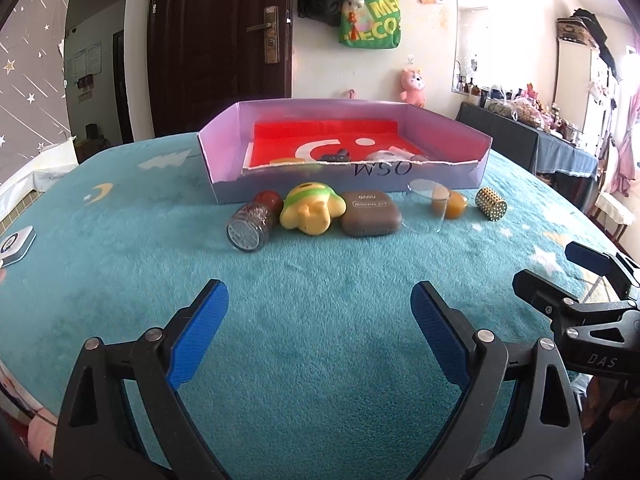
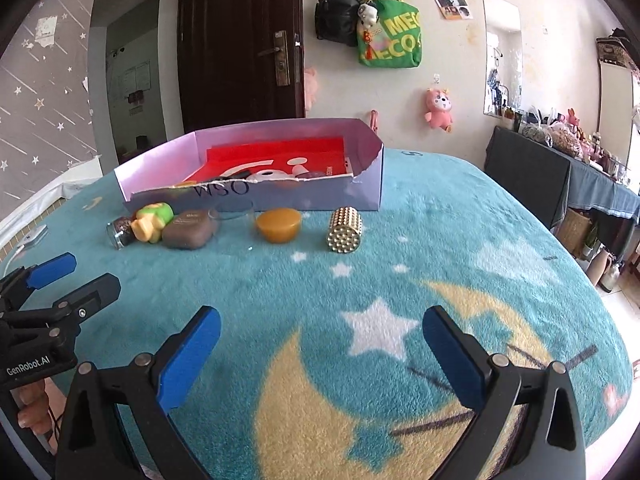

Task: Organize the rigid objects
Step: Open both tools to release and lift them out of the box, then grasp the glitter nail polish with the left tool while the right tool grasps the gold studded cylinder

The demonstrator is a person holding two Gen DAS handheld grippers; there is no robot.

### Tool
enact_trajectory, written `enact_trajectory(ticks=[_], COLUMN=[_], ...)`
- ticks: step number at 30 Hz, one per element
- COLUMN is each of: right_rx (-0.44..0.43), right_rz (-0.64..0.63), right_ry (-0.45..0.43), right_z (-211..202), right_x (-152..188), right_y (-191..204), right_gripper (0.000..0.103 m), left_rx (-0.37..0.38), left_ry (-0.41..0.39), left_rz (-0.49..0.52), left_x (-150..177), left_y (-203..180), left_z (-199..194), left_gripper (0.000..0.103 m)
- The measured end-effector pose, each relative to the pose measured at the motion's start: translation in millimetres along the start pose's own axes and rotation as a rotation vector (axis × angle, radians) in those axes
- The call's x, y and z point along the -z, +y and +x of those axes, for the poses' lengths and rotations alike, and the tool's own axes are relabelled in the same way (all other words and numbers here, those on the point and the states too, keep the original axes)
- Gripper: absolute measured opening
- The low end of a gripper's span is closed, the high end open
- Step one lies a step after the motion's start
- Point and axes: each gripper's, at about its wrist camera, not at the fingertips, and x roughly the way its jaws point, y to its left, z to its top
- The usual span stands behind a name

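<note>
A row of objects lies on the teal blanket in front of a lilac cardboard tray (image 1: 224,152) (image 2: 368,188): a glitter jar (image 1: 250,226) (image 2: 120,234), a yellow-green toy (image 1: 310,208) (image 2: 154,220), a brown case (image 1: 370,214) (image 2: 188,230), a clear glass (image 1: 430,204) (image 2: 236,212), an amber puck (image 1: 456,205) (image 2: 278,224) and a gold studded cylinder (image 1: 491,204) (image 2: 345,230). The tray holds a red sheet and a few small items. My left gripper (image 1: 320,312) is open and empty, well short of the row. My right gripper (image 2: 320,340) is open and empty, also short of it.
A small white device (image 1: 14,242) lies at the blanket's left edge. A dark table (image 2: 560,172) crowded with bottles stands at the right. A brown door (image 1: 216,40) and hanging bags (image 2: 384,28) are on the far wall. The right gripper shows in the left wrist view (image 1: 580,280).
</note>
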Motion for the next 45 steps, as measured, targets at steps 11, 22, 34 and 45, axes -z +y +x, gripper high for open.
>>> enact_trajectory(ticks=[11,22,34,45], right_rx=[-0.002,-0.013,0.019,0.025], right_rz=[0.004,0.012,0.059,0.036], right_ry=[0.023,0.026,0.076,0.186], right_z=[7,7,22,61], right_x=[6,-4,-48,-75], right_y=[2,-1,-23,-36], right_gripper=[0.103,0.103,0.103,0.09], left_rx=[-0.003,-0.039,-0.107,-0.071], left_ry=[0.018,0.029,0.111,0.215], left_rz=[-0.014,-0.024,-0.007,0.057], left_x=[3,-16,-53,-67], left_y=[4,16,49,62], left_z=[5,7,36,63], left_gripper=[0.093,0.093,0.093,0.079])
